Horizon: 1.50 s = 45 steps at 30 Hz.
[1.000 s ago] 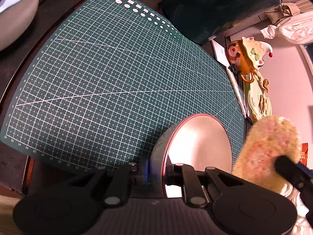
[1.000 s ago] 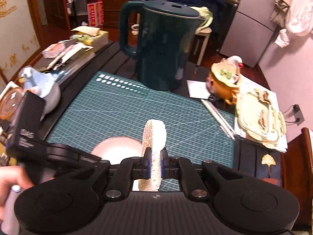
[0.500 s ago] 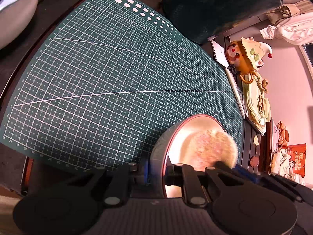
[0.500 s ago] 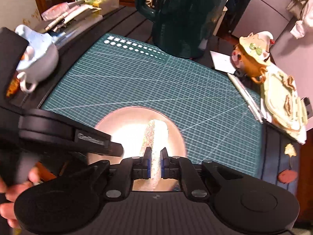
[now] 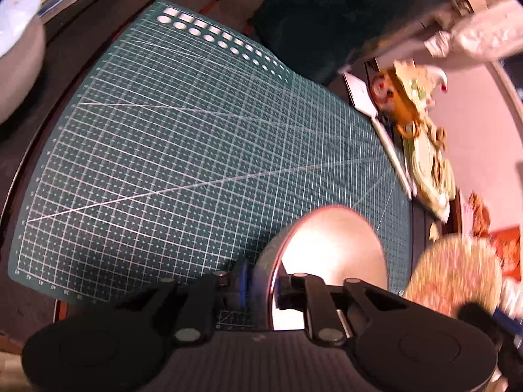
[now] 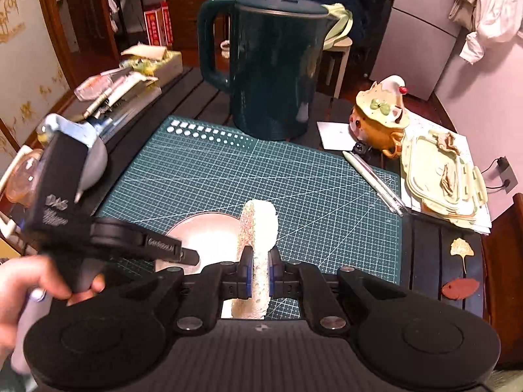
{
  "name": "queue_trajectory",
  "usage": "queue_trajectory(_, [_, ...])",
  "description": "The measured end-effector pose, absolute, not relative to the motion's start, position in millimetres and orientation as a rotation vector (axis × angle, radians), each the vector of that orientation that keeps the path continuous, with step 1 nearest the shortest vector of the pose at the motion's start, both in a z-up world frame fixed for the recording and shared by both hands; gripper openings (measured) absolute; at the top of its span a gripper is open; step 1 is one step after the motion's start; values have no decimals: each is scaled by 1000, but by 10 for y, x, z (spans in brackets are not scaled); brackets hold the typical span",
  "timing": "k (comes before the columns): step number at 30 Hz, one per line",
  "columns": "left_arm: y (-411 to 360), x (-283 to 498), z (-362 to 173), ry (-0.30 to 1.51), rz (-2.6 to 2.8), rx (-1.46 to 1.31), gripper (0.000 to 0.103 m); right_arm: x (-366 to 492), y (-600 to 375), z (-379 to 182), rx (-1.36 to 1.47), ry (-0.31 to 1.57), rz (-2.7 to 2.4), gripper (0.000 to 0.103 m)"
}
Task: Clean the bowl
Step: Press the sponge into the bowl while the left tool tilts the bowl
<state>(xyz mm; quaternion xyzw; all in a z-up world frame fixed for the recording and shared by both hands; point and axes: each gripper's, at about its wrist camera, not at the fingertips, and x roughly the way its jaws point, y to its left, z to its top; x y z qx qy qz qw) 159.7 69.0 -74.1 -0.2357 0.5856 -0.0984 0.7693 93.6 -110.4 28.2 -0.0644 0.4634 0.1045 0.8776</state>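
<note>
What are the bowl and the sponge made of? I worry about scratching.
The bowl looks like glazed ceramic or smooth plastic: pale glossy inside, glare, thin red rim. The sponge looks like soft open-pored foam, speckled, squeezed between the right tool's fingers. Scratching seems unlikely.

This looks like a lived-in home room. A dark slatted table point(image 6: 434, 251) carries a green cutting mat point(image 6: 294, 183), with a tall dark-green kettle point(image 6: 274, 65) just behind the mat. Behind the kettle stand cluttered wooden shelves point(image 6: 183, 3); to its right a fridge point(image 6: 421, 45) draped with clothing point(image 6: 490, 13).
</note>
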Motion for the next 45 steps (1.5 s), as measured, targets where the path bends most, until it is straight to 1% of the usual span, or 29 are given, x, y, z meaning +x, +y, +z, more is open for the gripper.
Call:
queue_trajectory(1, [702,1600,-730,1266,-209,-511,33,921,-1110,294,-130,964,220,8])
queue_trajectory(2, [719,1588,-714,1261,-199,-512,36,905,-1116,302,-124,963,221,8])
queue_trajectory(7, [779,1433,-676,1292,-203,-598,36,836,-1131,338,-101,955,230,8])
queue_trajectory(11, [640,1296,-727,1345,-209,-618,36,813,-1159,379,-79,945,241,8])
queue_trajectory(13, [561,1276,-782,1366,-205,-613,34,815,-1180,389,-67,944,244,8])
queue_trajectory(15, [533,1287,-833,1373,-189,-611,28,820,-1205,404,-48,944,248,8])
queue_trajectory(16, [538,1292,-851,1374,-174,-605,17,818,-1212,402,-46,945,249,8])
queue_trajectory(23, [689,1396,-897,1339,-156,-637,14,848,-1158,268,-72,971,260,8])
queue_trajectory(27, [713,1456,-883,1299,-169,-620,14,928,-1034,173,-108,983,282,8])
queue_trajectory(32, [764,1504,-913,1297,-183,-649,15,1162,-888,12,-125,995,276,8])
queue_trajectory(39, [809,1481,-938,1297,-186,-665,15,1454,-832,-362,-25,1115,309,8])
queue_trajectory(42, [797,1489,-934,1296,-188,-663,15,1462,-791,-460,-92,1113,275,8])
queue_trajectory(43, [794,1490,-934,1295,-189,-661,15,1455,-752,-506,-175,1119,241,8])
queue_trajectory(45, [794,1492,-936,1295,-189,-662,15,1428,-717,-511,-243,1108,212,8])
